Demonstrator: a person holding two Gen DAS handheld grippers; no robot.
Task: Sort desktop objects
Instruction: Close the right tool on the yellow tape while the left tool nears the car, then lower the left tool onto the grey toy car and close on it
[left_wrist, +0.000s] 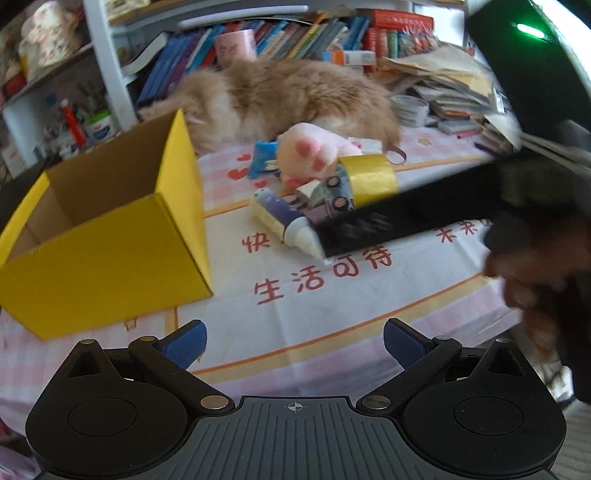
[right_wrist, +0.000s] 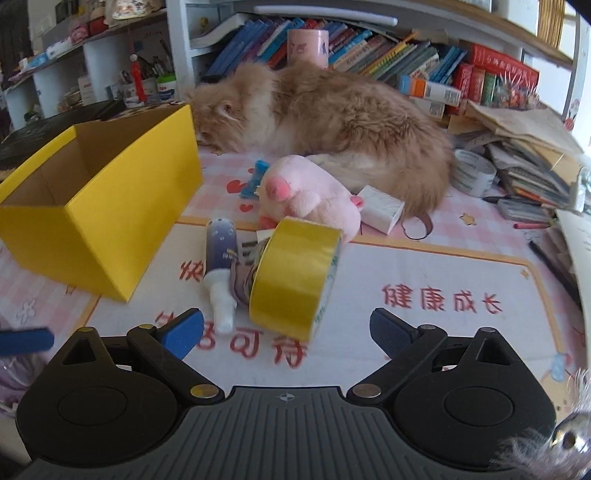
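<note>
1. The left gripper (left_wrist: 294, 341) hangs over the near part of the tablecloth (left_wrist: 369, 314), its blue pads spread wide with only cloth between them.
2. The right gripper (right_wrist: 286, 328) is likewise released, jaws apart and nothing between them; the tape roll (right_wrist: 295, 273) lies just ahead of its pads, not touched.
3. In the left view a dark, blurred finger of the right gripper crosses the heap, covering part of the tape (left_wrist: 369, 177) and the tip of the glue bottle (left_wrist: 284, 218). The hand (left_wrist: 532, 291) holding it is smeared by blur and cut by the right edge.
4. The yellow box (right_wrist: 110, 218) stands open toward the left edge of the table; its floor is largely hidden by its walls.
5. The heap sits mid-table: bottle (right_wrist: 221, 266), tape, pink plush (right_wrist: 310, 195) behind, a white box (right_wrist: 382, 208) beside it.
6. Small items wedged between bottle and tape are too covered to identify.
7. A blue packet (right_wrist: 255, 177) is half hidden behind the plush.
8. A cat (right_wrist: 332, 110) lies along the back edge, head down behind the box corner.
</note>
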